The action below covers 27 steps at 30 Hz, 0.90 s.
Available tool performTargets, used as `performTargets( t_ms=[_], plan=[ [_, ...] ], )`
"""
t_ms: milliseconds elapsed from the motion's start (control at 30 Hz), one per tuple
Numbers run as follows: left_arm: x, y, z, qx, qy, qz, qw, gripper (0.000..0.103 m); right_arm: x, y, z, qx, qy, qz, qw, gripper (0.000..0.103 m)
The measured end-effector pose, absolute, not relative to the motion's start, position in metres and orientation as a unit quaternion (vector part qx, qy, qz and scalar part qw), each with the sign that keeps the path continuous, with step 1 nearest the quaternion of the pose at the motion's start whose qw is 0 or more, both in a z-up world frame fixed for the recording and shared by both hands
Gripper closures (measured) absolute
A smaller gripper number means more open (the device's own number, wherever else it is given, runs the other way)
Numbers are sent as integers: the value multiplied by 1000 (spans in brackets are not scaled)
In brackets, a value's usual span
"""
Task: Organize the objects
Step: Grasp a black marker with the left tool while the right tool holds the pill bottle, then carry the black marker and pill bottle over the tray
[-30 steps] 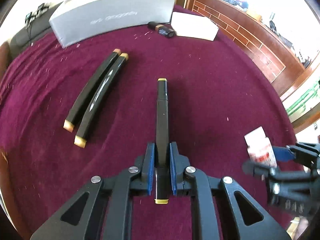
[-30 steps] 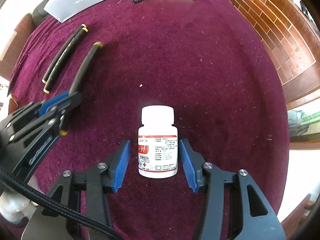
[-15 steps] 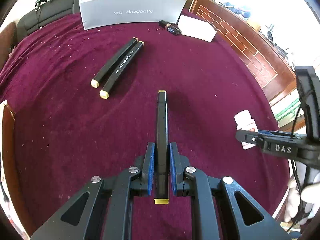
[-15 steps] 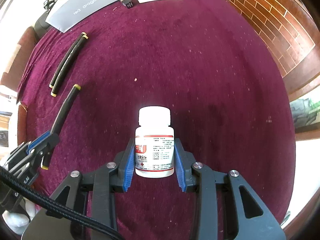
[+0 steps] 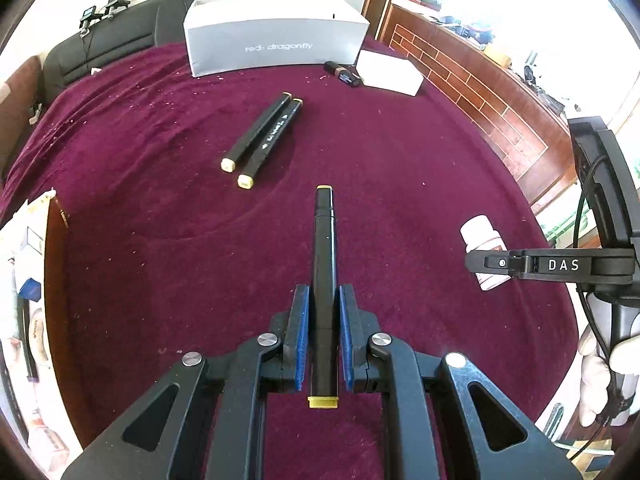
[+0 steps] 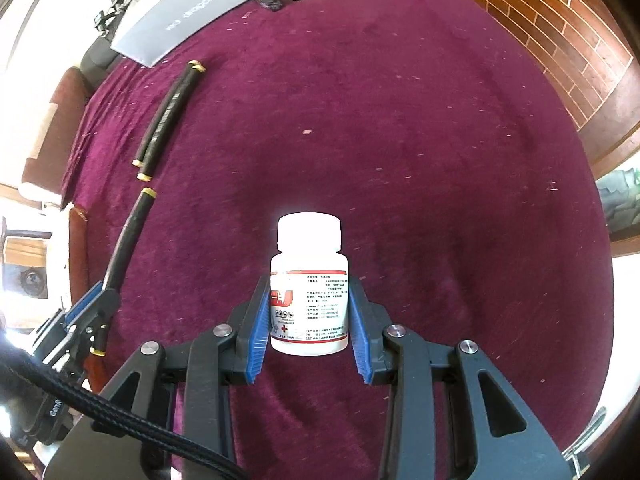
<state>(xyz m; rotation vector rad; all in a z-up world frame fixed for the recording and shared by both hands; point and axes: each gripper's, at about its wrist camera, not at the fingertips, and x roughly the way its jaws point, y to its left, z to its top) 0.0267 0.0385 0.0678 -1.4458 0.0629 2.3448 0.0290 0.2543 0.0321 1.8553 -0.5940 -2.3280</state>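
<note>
Lifted marker (image 5: 324,280), gripped pill bottle (image 6: 309,292), grey box (image 5: 276,46) reading "red dragonfly"

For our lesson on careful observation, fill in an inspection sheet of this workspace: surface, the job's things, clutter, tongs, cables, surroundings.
Surface: dark red cloth, flecked with pale crumbs.
Job's things: black marker in the left tongs; white pill bottle in the right tongs; two markers lying side by side on the cloth.
Clutter: grey box, small white box, small dark item between them.
Tongs: left tongs shut on the marker; right tongs shut on the bottle.
Cables: braided cable by the right tongs.
Surroundings: brick-patterned wall, black seat behind the table.
</note>
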Motion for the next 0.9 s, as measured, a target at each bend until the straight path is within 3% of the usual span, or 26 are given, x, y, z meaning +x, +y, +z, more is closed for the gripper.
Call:
performTargets(
  t_ms=[900],
  plan=[
    [62,-80,84,-505,-42,848,157,92,29,124,56,612,-169,-761,132,70]
  ],
)
